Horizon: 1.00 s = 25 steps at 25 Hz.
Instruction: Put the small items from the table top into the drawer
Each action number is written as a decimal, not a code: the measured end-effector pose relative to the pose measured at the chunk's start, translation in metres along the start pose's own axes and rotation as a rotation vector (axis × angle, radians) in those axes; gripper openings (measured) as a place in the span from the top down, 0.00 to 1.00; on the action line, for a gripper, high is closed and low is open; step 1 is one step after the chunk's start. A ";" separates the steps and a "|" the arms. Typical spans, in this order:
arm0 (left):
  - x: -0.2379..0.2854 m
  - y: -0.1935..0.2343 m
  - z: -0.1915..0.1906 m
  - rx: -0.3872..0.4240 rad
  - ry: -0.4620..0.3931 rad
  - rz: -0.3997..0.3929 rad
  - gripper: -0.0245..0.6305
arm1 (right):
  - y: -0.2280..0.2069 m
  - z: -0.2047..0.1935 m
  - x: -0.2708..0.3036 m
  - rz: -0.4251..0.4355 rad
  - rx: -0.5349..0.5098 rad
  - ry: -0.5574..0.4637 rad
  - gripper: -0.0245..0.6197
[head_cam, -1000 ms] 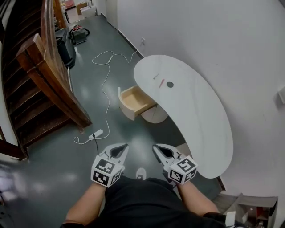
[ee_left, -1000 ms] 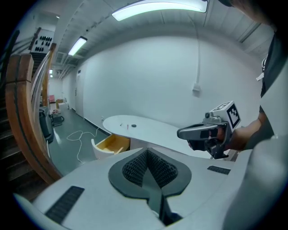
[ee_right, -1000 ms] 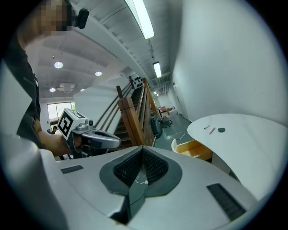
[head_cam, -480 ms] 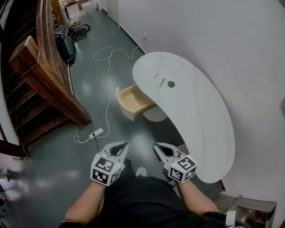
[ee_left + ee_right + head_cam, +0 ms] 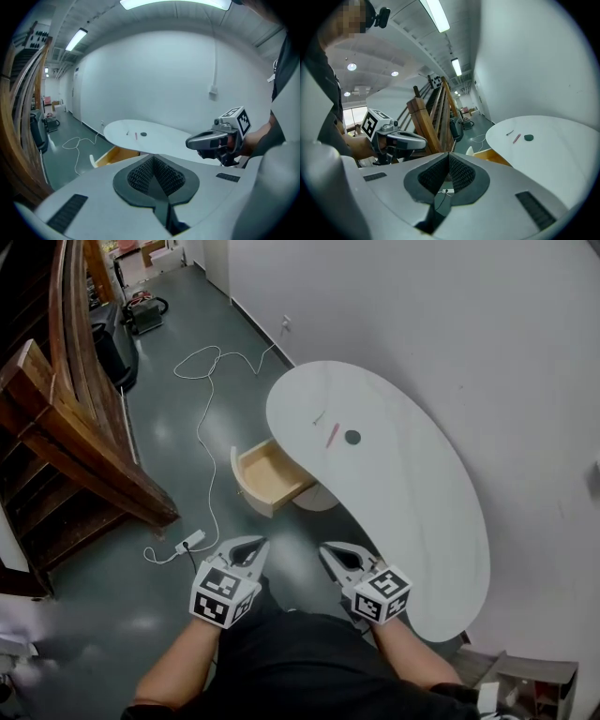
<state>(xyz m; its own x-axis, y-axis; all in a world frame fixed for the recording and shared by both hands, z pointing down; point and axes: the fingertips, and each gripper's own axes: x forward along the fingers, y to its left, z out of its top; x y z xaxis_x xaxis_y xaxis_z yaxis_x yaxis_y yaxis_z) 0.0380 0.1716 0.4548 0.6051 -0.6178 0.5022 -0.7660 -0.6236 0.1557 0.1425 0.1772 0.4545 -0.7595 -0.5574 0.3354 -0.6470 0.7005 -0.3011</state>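
Starting at the left, the left gripper (image 5: 251, 543) is held beside the near end of the table (image 5: 412, 512), its jaws pressed together on nothing. The drawer (image 5: 269, 474) is seen pulled out under the table's left edge. The right gripper (image 5: 330, 549) is held just short of the table's near end, jaws likewise closed and empty. Three small items are laid on the table's far part: a thin sliver (image 5: 320, 417), a red pen (image 5: 332, 435), a dark disc (image 5: 352, 437).

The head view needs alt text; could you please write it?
A person holds the left gripper and right gripper, both shut and empty, short of a curved white table with its drawer open. A pink stick and dark disc lie on top.
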 end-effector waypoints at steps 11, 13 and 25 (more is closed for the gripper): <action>0.047 0.131 0.069 0.024 -0.003 -0.036 0.94 | -0.058 0.089 0.109 -0.073 -0.006 -0.018 0.95; 0.055 0.150 0.078 0.031 0.004 -0.049 0.94 | -0.067 0.099 0.127 -0.089 0.000 -0.017 0.95; 0.097 0.245 0.095 0.074 0.052 -0.104 0.94 | -0.132 0.104 0.204 -0.238 0.073 0.021 0.95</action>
<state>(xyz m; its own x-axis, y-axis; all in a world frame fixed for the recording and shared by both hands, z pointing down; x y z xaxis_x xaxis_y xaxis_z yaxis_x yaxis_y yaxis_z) -0.0701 -0.0867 0.4607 0.6667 -0.5237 0.5303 -0.6808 -0.7176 0.1472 0.0659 -0.0757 0.4701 -0.5844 -0.6927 0.4227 -0.8110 0.5166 -0.2746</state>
